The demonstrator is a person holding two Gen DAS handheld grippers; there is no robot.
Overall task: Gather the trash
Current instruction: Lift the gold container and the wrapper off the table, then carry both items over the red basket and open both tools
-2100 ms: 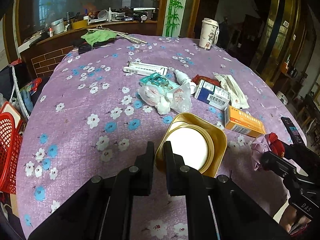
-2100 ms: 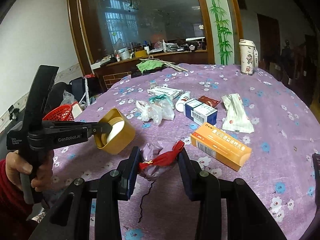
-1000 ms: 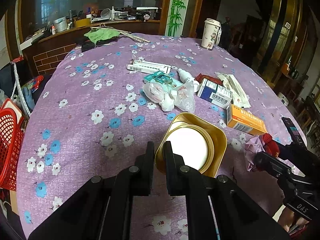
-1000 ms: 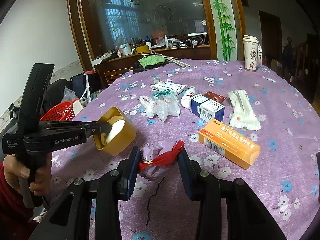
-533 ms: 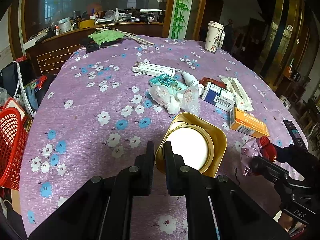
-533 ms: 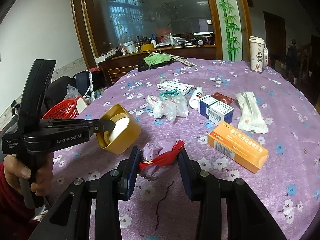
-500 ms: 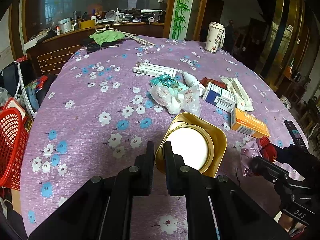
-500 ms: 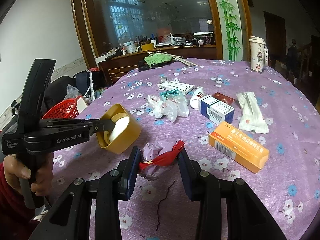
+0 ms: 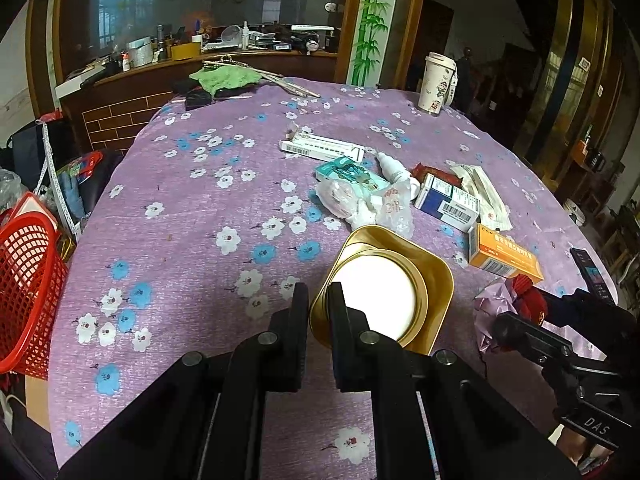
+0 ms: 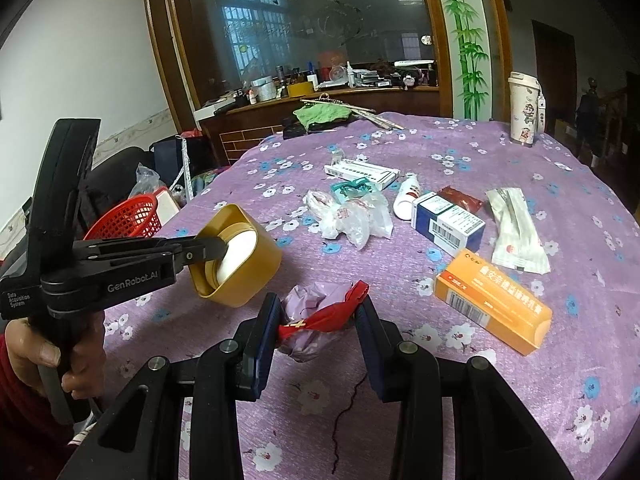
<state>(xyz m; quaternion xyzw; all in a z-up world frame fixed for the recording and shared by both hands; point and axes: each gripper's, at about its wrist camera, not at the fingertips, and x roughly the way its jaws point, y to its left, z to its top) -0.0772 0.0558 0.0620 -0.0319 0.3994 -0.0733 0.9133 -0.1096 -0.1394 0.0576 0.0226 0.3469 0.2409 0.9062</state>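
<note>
left tongs (image 9: 318,312) clamped on gold tin (image 9: 384,288) rim, held above worktop (image 9: 192,216) | right tongs (image 10: 316,314) part-open, squeezing crumpled purple-red wrapper (image 10: 316,312) — beside tin mouth | risk: light wad springs loose, dangling thread (image 10: 348,412) snags — judged | orange box (image 10: 494,306) unpicked

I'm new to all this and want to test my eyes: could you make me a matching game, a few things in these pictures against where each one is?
Things:
1. gold square container
2. crumpled red and lilac wrapper
3. orange cardboard box
4. red mesh basket

Places:
A. lying free on the purple flowered tablecloth
B. off the table's edge
C. clamped by its wall in the left gripper
D. between the jaws of the right gripper

Pairs: 1-C, 2-D, 3-A, 4-B
</note>
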